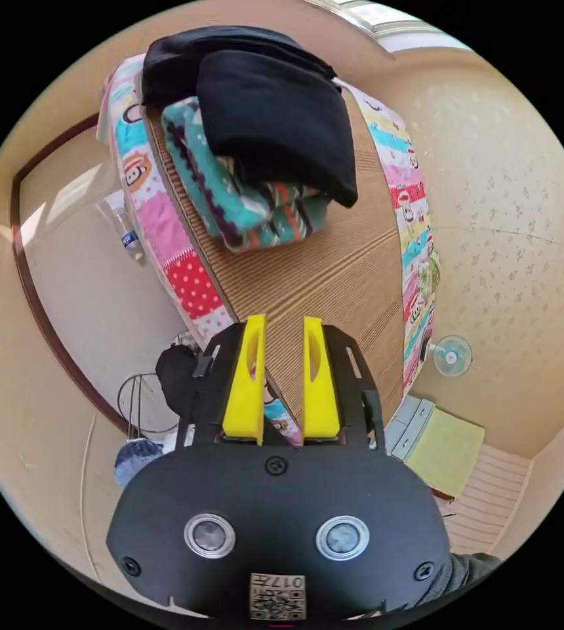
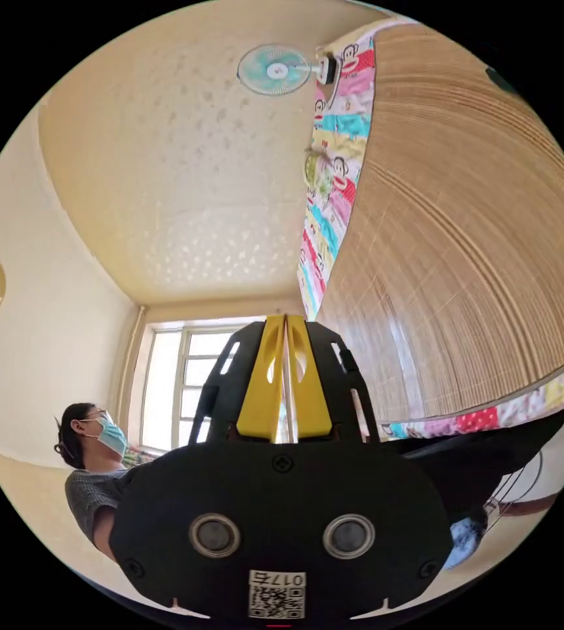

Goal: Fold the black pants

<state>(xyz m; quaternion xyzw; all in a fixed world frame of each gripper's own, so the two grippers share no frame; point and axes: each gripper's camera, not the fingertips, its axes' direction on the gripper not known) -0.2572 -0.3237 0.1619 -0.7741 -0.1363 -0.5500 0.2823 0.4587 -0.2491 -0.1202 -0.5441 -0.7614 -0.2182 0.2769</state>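
Already folded, black pants [image 1: 275, 111] sat on a patterned quilt [image 1: 256, 210] at the bed's [image 1: 334, 275] far end | soft, limp, likely best pinched at a hem | left gripper [image 1: 283, 380] fingers parted, empty | right gripper [image 2: 285, 377] fingers pressed together, empty.

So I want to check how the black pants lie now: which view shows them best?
The left gripper view: the black pants lie folded atop a teal patterned blanket on the woven mat. The right gripper view catches a dark edge at the mat's far corner, too small to identify.
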